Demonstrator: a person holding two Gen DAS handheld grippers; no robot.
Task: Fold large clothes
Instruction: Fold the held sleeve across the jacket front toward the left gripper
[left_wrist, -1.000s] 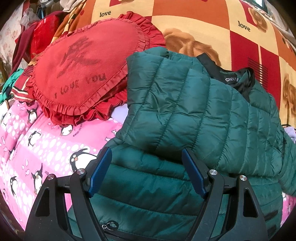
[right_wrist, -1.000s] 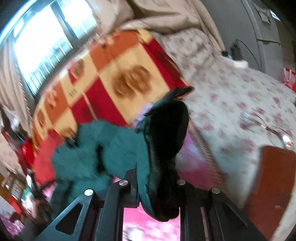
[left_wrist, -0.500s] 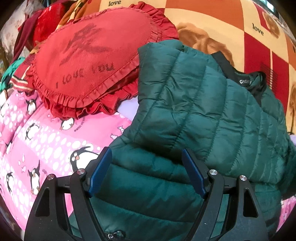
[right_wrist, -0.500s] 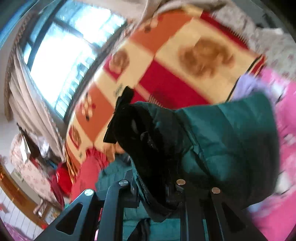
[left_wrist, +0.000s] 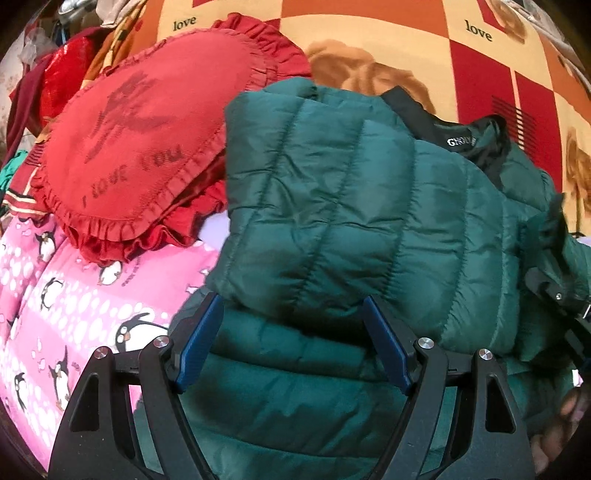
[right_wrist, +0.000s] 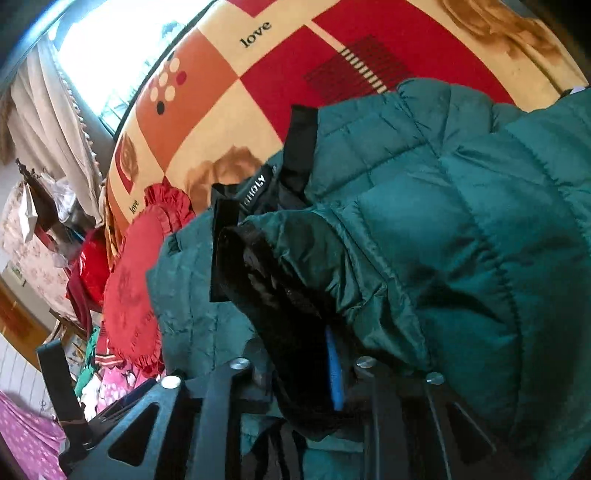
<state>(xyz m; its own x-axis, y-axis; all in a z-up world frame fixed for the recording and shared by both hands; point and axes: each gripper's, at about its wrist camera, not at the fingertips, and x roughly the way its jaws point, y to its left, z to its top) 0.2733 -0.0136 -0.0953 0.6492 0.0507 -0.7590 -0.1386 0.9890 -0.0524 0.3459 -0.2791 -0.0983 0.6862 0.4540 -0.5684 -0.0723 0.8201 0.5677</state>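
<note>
Right fingers (right_wrist: 295, 365), earlier clamped on the jacket (right_wrist: 461, 229) cuff, are opening; left fingers (left_wrist: 291, 343) stay apart

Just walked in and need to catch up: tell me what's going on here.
A person with a gripper in each hand is folding a green puffer jacket on a bed, beside a red heart-shaped pillow. One sleeve already lies folded across the jacket. The right gripper has the other sleeve's dark cuff between its jaws, which are opening. The left gripper hovers open over the jacket's lower part, gripping nothing.
</note>
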